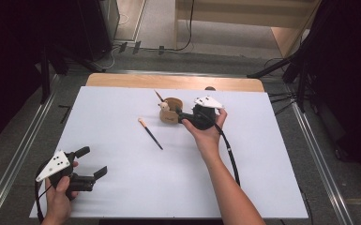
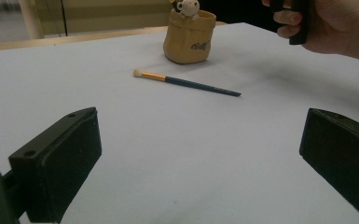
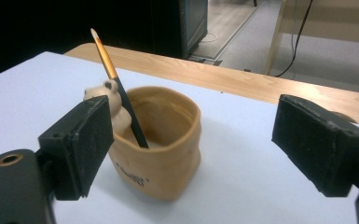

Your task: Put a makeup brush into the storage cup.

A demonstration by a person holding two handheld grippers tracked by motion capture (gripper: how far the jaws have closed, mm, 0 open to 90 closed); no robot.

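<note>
The tan pot [image 3: 161, 154], shaped like a small sack with a soft, rumpled rim, carries dark lettering low on its front; in the right gripper view the writing is partly turned away, and in the left gripper view it is too blurred to read. A small pale bear figure [image 3: 109, 105] sits at the pot's rim.

Inside the pot stands one brush [image 3: 116, 84], leaning against the rim beside the bear: dark handle down in the pot, gold ferrule and pale tip up. A second brush [image 1: 150, 134] lies flat on the white bench [image 1: 122, 183], just in front of the pot and apart from it; it has a pale tuft, a gold ferrule and a dark blue handle.

The right tool [image 3: 191, 140] hangs level right at the pot, its jaws spread wide. The pot sits between and beyond them, close to one pad; neither pad presses on it or on the standing brush. The jaws grip nothing.

The left tool [image 1: 93, 161] is held low at the near left corner of the bench, well apart from the pot and both brushes. Its jaws stand wide apart over bare bench surface.
</note>
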